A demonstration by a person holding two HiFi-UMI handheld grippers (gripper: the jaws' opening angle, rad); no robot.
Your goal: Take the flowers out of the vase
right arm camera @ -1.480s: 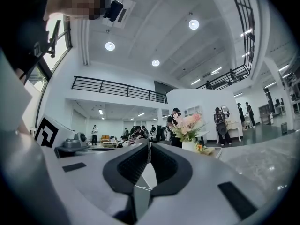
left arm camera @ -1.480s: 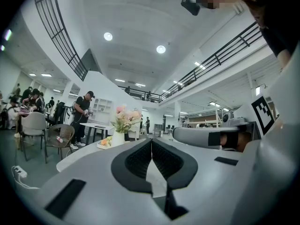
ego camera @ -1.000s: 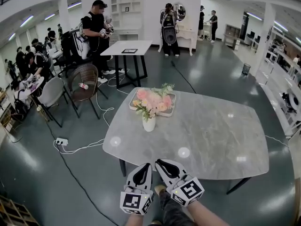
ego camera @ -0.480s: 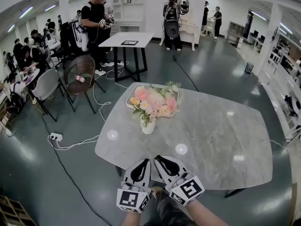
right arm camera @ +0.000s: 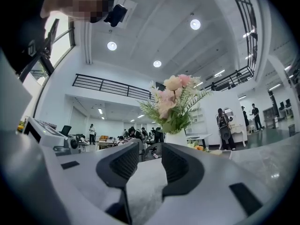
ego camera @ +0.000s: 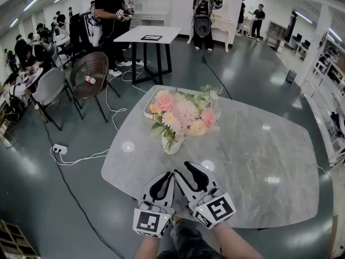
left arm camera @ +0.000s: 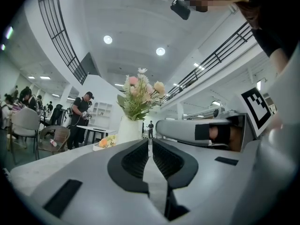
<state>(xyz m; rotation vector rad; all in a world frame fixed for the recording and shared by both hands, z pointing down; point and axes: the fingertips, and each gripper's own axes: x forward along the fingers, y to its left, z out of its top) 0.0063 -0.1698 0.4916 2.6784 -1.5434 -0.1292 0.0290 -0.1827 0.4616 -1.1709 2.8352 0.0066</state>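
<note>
grippers at table edge, flowers in vase

the left gripper [ego camera: 166, 178] has its jaws closed together and holds nothing. the right gripper [ego camera: 186, 169] has just been opening; its jaws stand apart with nothing between them. both hover side by side over the near edge of the grey table [ego camera: 259, 161]. the flowers [ego camera: 186, 112] stand upright in the white vase [ego camera: 172, 143], ahead of both grippers and well apart from them. a tray [ego camera: 148, 108] lies just behind the vase.

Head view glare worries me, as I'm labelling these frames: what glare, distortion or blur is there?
Head view: bright glare spots on the table, fisheye bends straight lines. Left gripper view: dark rounded corners, flowers sharp. Right gripper view: same vignette, flowers clear.
</note>
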